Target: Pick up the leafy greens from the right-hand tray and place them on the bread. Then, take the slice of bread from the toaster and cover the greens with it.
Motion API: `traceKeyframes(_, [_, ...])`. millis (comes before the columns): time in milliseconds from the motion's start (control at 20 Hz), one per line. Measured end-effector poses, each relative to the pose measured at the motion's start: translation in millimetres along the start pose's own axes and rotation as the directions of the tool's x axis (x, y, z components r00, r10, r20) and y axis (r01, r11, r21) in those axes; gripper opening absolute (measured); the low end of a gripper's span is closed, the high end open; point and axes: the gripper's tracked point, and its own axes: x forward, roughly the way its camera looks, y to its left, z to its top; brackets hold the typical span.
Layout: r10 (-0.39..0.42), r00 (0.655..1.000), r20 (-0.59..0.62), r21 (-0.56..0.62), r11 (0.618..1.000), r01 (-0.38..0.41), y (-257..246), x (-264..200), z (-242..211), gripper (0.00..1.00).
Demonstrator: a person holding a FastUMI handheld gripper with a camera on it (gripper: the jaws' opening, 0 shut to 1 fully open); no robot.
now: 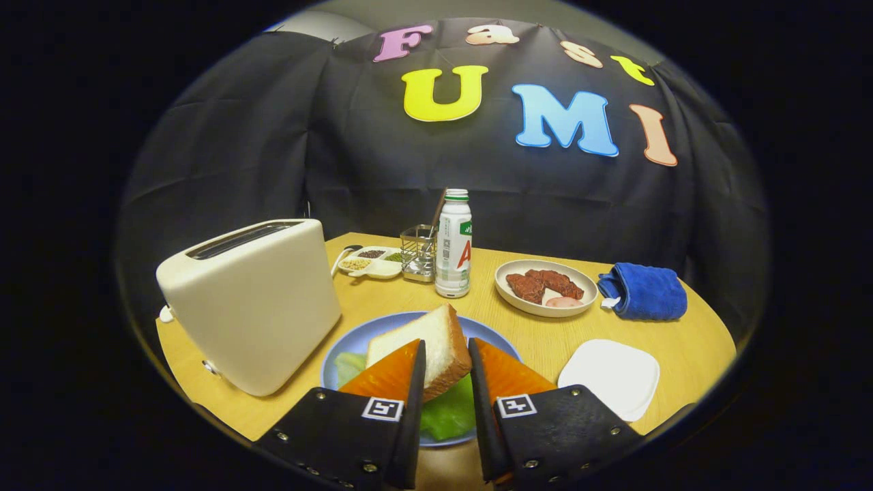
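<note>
My gripper (447, 344) is shut on a slice of bread (416, 334), white with a brown crust, held tilted between both fingers. Right under it lie the leafy greens (447, 412), pale green, on a blue plate (361, 332). Whatever lies beneath the greens is hidden by them and by my fingers. The cream toaster (252, 300) stands just left of the plate, its top slot dark. To the right of the plate sits a white square tray (610, 375) with a bare surface.
Beyond the plate stand a white bottle (454, 245), a wire utensil holder (418, 254) and a small divided dish (372, 261). A round plate with meat slices (545, 286) and a folded blue cloth (644, 292) lie at the back right of the wooden table (682, 341).
</note>
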Motion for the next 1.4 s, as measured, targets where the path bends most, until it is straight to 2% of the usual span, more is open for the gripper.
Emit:
traceKeyframes(200, [0.010, 1.000, -0.026, 0.023, 1.000, -0.009, -5.9, 2.7, -6.7, 0.36])
traceKeyframes(300, [-0.025, 0.999, -0.046, -0.015, 1.000, 0.025, -15.1, 3.4, -11.1, 0.36])
traceKeyframes(350, [-0.029, 0.998, -0.051, -0.030, 0.999, 0.027, -15.2, 3.9, -12.5, 0.44])
traceKeyframes(550, [-0.019, 0.998, -0.054, -0.035, 0.999, 0.017, -16.5, 3.8, -15.6, 0.44])
traceKeyframes(1050, [-0.033, 0.996, 0.081, -0.001, 0.999, 0.033, -51.2, -16.6, 15.5, 0.44])
traceKeyframes(1200, [-0.099, 0.987, 0.130, 0.009, 0.995, 0.098, -88.3, -23.8, 25.1, 0.44])
traceKeyframes(1400, [-0.149, 0.969, 0.198, 0.010, 0.989, 0.150, -132.6, -39.6, 35.6, 0.44])
